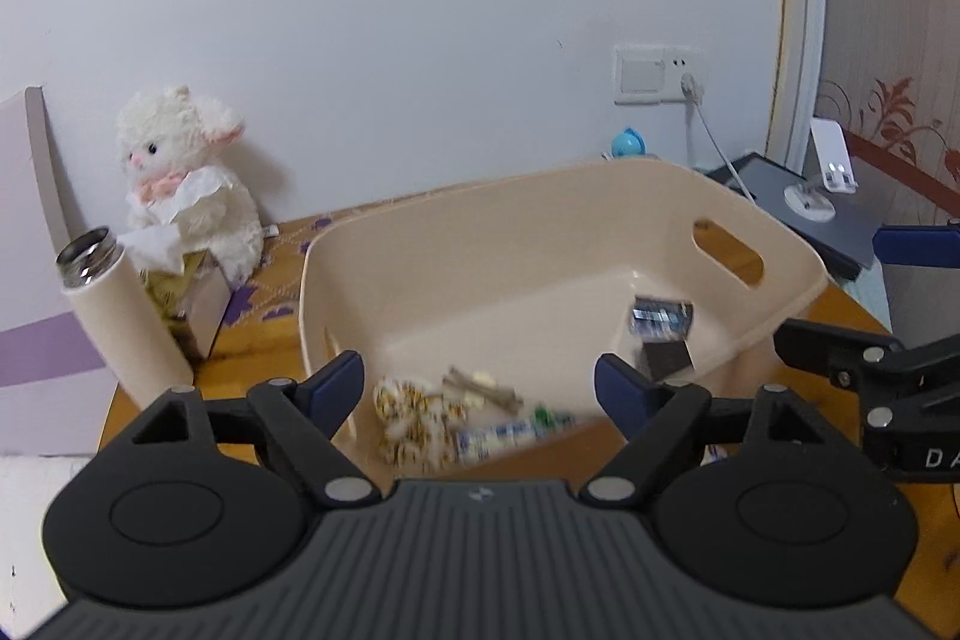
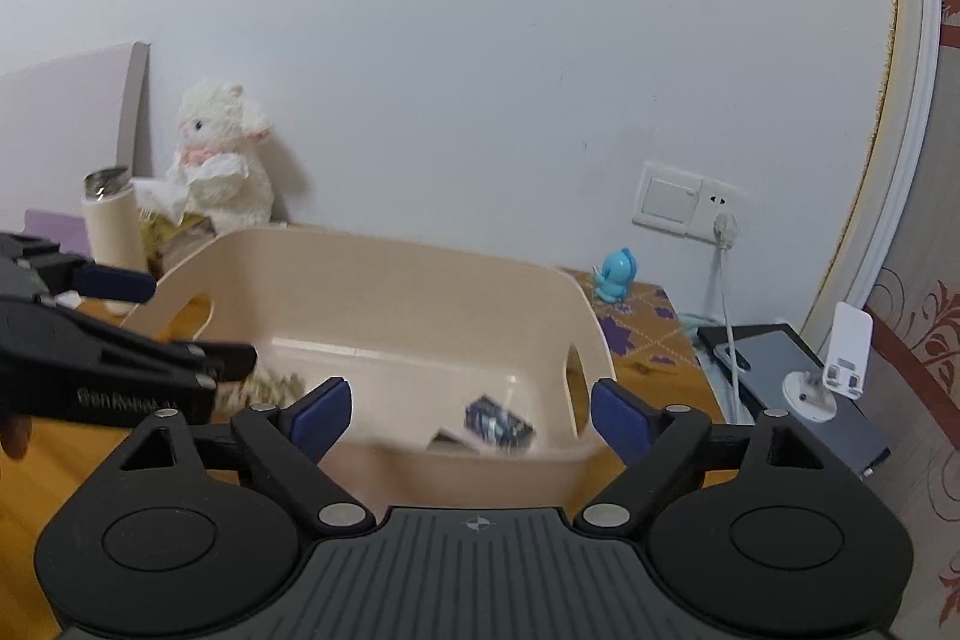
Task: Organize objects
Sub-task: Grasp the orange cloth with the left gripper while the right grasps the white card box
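Both grippers hang just in front of the beige bin (image 1: pixel 540 244), which fills the centre of each view, and neither carries anything. The left gripper (image 1: pixel 480 382) has its jaws spread wide and empty, poised over the bin's near wall; the right gripper (image 2: pixel 471 409) is likewise wide open with nothing between its jaws. That posture suggests items have been dropped in and the hands are free for the next pick.

Inside the bin, at lower centre of the left view, lie a patterned yellow-and-white pouch (image 1: pixel 414 415), a small bundle of sticks (image 1: pixel 480 388) and a blue-and-white tube (image 1: pixel 510 433), all blurred. Toward the bin's right wall sits a dark, shiny packet (image 1: pixel 660 322) on a small box; its print cannot be read.

Still outside, at the left of the frame, stand an open cream flask (image 1: pixel 120 316), a tissue box (image 1: pixel 186 292) and a white plush lamb (image 1: pixel 186 172) leaning on the wall, likely kept there as permanent items or as remaining candidates. A blue toy (image 2: pixel 615 274) sits on the tabletop (image 2: pixel 642 334) beyond the bin, near the socket (image 2: pixel 690 205).

Readable writing is scarce: "GenRobot" is faintly embossed on the left gripper's body at the left edge of the right view, and "DA" shows on the right gripper at the right edge of the left view.
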### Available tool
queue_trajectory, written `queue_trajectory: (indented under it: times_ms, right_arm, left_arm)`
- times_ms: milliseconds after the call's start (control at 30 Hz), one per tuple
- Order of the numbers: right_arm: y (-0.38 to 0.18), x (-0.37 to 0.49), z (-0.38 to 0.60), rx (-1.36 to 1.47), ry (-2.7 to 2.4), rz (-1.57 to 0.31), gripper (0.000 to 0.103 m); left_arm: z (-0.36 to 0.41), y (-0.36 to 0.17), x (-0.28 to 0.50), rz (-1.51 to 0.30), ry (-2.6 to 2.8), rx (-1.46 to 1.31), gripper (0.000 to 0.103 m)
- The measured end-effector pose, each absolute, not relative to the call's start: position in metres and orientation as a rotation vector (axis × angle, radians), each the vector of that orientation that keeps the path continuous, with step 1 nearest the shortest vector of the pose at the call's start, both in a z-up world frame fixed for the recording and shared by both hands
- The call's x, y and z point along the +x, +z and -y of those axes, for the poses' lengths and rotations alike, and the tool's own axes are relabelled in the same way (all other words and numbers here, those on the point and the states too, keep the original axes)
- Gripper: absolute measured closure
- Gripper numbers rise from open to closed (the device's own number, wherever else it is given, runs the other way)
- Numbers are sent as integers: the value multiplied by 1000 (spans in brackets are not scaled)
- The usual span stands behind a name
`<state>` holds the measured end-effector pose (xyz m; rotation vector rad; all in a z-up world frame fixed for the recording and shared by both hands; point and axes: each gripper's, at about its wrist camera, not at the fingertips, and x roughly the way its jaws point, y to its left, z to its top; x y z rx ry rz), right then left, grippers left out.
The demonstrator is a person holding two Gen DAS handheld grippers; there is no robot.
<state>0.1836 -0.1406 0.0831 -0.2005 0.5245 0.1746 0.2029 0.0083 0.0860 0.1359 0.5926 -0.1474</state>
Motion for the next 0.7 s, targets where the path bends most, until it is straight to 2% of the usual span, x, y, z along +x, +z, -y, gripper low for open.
queue_trajectory:
  times_ms: [67, 367, 700]
  right_arm:
    - [78, 174, 143, -212, 175, -545, 14]
    - [37, 150, 159, -254, 159, -659, 13]
    - [-10, 156, 161, -268, 169, -752, 8]
  left_arm:
    - [-10, 81, 191, -599, -154, 131, 12]
    - [-8, 38, 167, -680, -175, 110, 12]
    - [3, -14, 184, -768, -196, 121, 12]
